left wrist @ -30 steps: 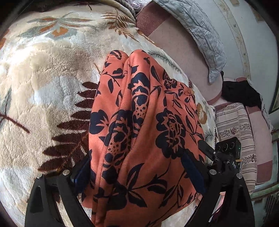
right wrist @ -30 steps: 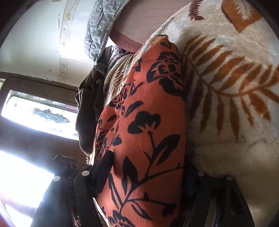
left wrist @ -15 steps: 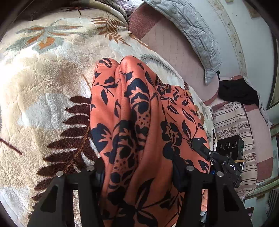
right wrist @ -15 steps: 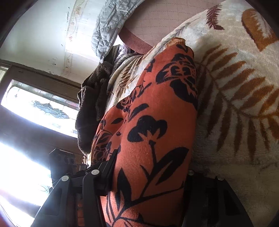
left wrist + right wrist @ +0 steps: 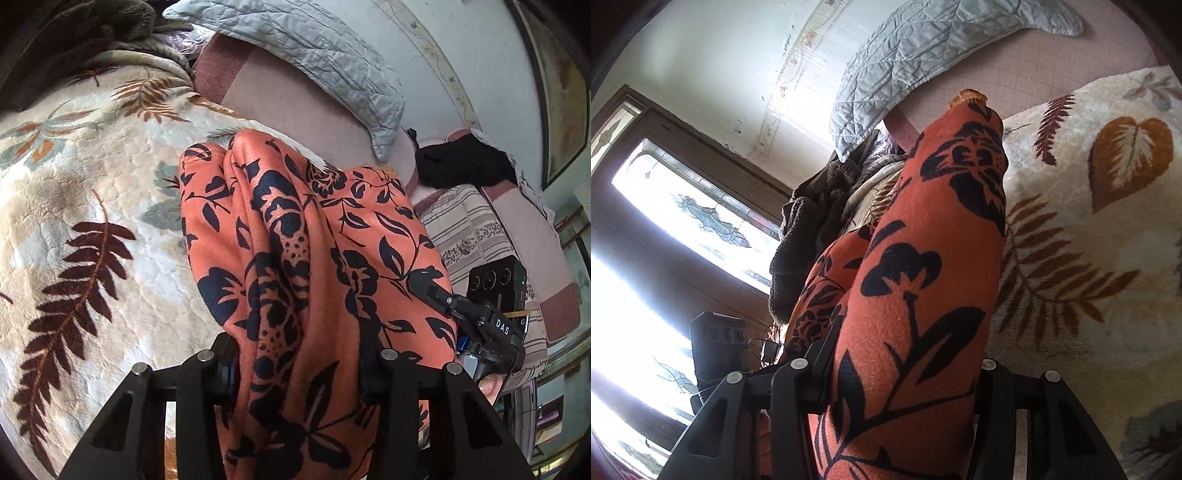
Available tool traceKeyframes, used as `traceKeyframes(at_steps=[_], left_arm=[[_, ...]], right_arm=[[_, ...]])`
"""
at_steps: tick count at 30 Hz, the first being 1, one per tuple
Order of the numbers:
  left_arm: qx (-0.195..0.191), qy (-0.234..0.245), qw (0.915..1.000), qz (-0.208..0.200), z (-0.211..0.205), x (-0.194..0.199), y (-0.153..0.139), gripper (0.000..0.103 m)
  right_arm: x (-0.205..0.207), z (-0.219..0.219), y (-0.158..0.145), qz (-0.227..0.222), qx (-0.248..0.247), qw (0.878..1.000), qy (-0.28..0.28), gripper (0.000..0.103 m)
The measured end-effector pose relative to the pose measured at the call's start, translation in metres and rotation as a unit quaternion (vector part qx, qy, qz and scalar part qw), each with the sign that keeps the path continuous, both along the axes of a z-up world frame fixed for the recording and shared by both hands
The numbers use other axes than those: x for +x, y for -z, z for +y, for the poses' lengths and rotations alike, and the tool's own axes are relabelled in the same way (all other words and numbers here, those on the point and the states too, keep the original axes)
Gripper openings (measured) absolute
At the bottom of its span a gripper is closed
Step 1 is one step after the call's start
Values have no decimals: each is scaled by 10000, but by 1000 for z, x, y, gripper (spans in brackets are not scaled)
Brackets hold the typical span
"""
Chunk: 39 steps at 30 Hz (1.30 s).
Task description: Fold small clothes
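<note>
An orange garment with a dark floral print [image 5: 295, 258] hangs bunched between both grippers above a cream leaf-patterned blanket [image 5: 92, 221]. My left gripper [image 5: 299, 365] is shut on the garment's near edge; cloth fills the gap between its fingers. My right gripper [image 5: 905, 373] is shut on the other end of the same garment [image 5: 923, 277], whose far tip rises toward the headboard. The right gripper also shows in the left wrist view [image 5: 461, 314] at the garment's right edge. The left gripper's body shows in the right wrist view [image 5: 716, 343].
A grey quilted pillow [image 5: 314, 55] leans on the pink headboard [image 5: 288, 107]. A dark towel [image 5: 812, 229] lies at the bed edge. A striped cushion [image 5: 472, 236] and black cloth [image 5: 461, 166] sit at the right. A bright stained-glass window [image 5: 683, 221] is at the left.
Both grippers closed on the garment and lifted it, tilting upward; more of the headboard, pillow and wall now shows. The cloth has bunched narrower between the fingers.
</note>
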<state>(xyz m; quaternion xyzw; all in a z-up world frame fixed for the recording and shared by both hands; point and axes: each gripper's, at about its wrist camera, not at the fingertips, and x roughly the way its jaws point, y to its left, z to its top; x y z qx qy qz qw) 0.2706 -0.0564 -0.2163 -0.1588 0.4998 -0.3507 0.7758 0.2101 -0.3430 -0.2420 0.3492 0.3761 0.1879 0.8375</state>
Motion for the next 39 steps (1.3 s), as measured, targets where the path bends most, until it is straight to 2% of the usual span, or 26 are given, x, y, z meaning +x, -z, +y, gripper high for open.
traceKeyframes(at_steps=[7, 13, 15, 17, 20, 24, 27, 29, 33, 35, 37, 39], left_arm=[[333, 399, 9986, -82, -38, -35, 0, 48], [997, 583, 9933, 102, -53, -41, 26, 49], [1301, 595, 9895, 221, -57, -41, 37, 56], [1425, 511, 9883, 188, -55, -42, 37, 69], [1608, 345, 9864, -40, -46, -48, 26, 74], [1749, -1, 9840, -341, -30, -65, 9, 75], [2024, -254, 9756, -817, -26, -83, -7, 75], [2257, -437, 9678, -1022, -21, -95, -11, 79], [2925, -569, 9482, -1104, -25, -104, 3, 81], [3073, -600, 9441, -1033, -25, -105, 9, 81], [2990, -675, 9467, -996, -20, -109, 2, 81], [2912, -749, 9468, -1146, -14, -117, -14, 81]], right_arm=[[-32, -30, 5, 141, 34, 9998, -150, 50], [-39, -36, 33, 591, -79, 9982, -112, 50], [-36, -32, 47, 940, -293, 9950, -148, 54], [-36, -30, 54, 1159, -538, 9917, -104, 61], [-42, -35, 42, 1209, -808, 9894, 17, 65], [-64, -41, 15, 1007, -1587, 9816, 324, 65], [-85, -49, -5, 744, -1894, 9758, 797, 65], [-99, -49, -17, 456, -1804, 9777, 974, 65], [-104, -22, -25, 92, -1718, 9825, 708, 65], [-96, -8, -10, 398, -1634, 9845, 495, 64], [-84, 4, 16, 989, -1828, 9773, 419, 65], [-87, 9, 16, 1010, -1972, 9738, 520, 65]])
